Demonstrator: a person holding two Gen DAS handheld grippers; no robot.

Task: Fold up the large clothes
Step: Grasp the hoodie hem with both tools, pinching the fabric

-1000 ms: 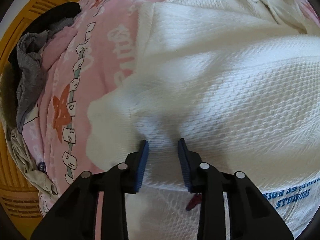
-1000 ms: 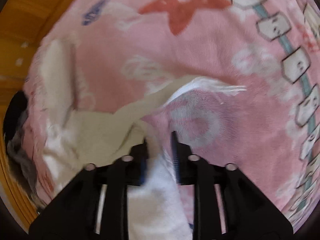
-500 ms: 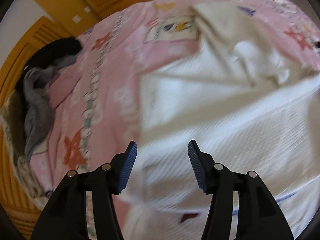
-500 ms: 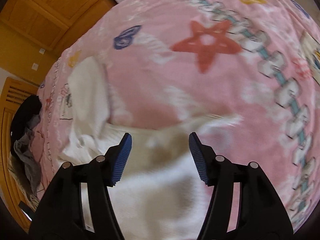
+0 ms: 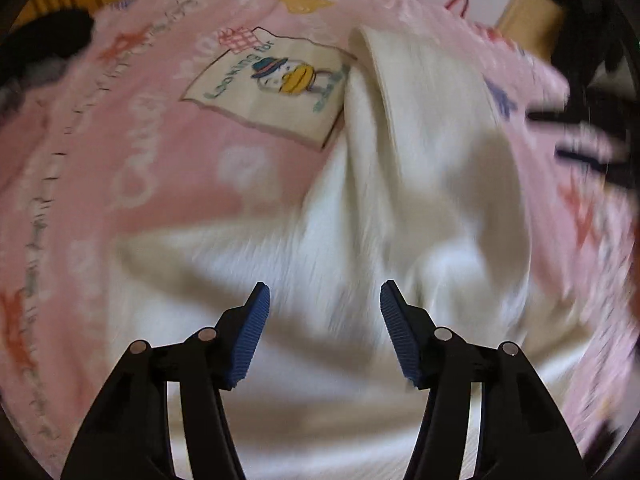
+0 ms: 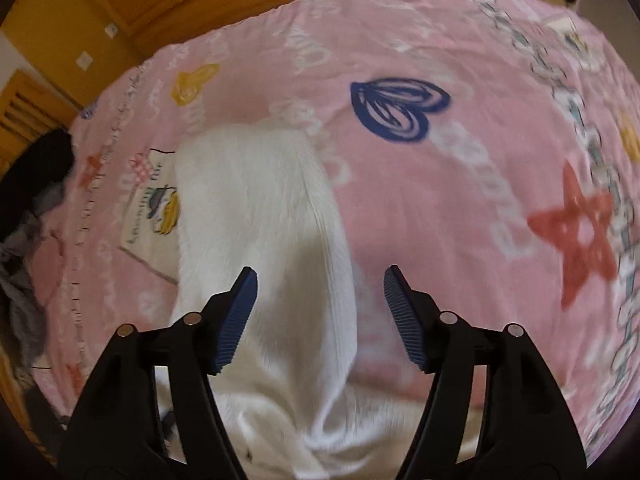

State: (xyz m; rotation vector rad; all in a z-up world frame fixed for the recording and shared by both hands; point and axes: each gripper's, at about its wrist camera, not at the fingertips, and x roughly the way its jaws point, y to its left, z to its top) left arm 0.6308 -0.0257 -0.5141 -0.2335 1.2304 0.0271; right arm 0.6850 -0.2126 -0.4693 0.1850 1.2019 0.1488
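A white knitted garment (image 5: 360, 240) lies rumpled on a pink printed bedspread (image 5: 120, 168). In the left wrist view my left gripper (image 5: 325, 298) hovers above the garment's body; its jaws are opening and nothing is between the blue pads. A long white sleeve (image 6: 256, 208) runs away from me in the right wrist view. My right gripper (image 6: 320, 282) hangs above the sleeve's right edge, jaws opening, the pads touching nothing. The picture is blurred by motion.
The bedspread (image 6: 460, 160) shows a duck patch (image 5: 272, 80), a blue heart (image 6: 396, 108) and a red star (image 6: 580, 236). Dark and grey clothes (image 6: 28, 216) are heaped at the bed's left edge. Orange wooden cabinets (image 6: 120, 4) stand behind. The other gripper (image 5: 588, 136) shows dark at far right.
Both grippers let go of the white garment and opened wide. Both lifted and swung so more of the bed and the far sleeve came into view.
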